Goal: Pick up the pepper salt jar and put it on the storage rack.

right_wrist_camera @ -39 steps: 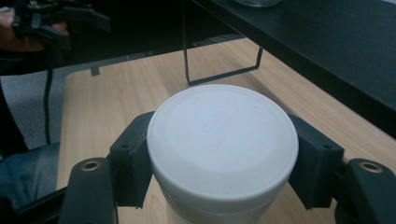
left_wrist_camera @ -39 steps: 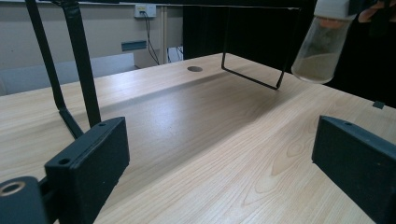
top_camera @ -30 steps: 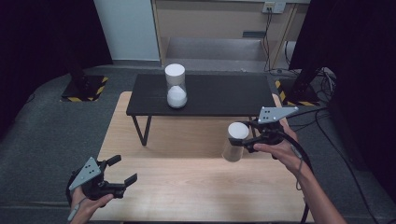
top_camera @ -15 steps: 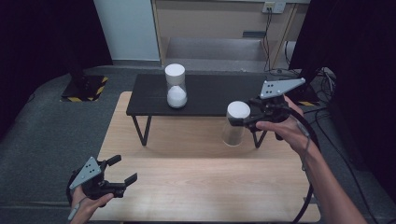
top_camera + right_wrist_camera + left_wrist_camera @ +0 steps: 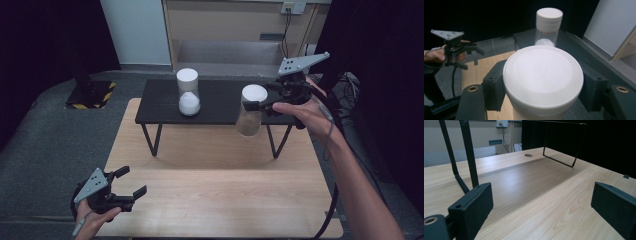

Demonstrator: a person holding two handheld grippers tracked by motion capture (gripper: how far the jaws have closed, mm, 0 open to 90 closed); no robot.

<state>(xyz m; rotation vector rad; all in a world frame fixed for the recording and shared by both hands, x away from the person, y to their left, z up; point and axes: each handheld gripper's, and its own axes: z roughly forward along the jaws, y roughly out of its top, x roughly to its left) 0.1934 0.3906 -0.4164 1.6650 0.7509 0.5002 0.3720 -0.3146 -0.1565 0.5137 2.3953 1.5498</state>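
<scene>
A clear jar with a white lid [image 5: 251,110] hangs in the air at the front edge of the black bench [image 5: 220,102], and my right gripper [image 5: 255,106] is shut on it just under the lid. From the right gripper view, that lid [image 5: 543,76] sits between both pads. A second white-lidded jar [image 5: 188,91] with white powder at its bottom stands upright on the bench's left half; it is also the jar [image 5: 549,25] ahead in the right gripper view. My left gripper [image 5: 131,182] rests open over the wooden table's [image 5: 225,195] front left corner, nothing between its fingers [image 5: 471,205].
The black bench stands on thin metal legs [image 5: 152,137] across the far part of the wooden table. Beyond it are a grey floor, a wooden cabinet [image 5: 235,25] and a yellow-black striped base [image 5: 90,95]. A cable [image 5: 330,215] trails from my right gripper along the forearm.
My right gripper has lifted the jar from the wooden table up to the height of the bench top and carried it farther away. The left gripper has stayed put.
</scene>
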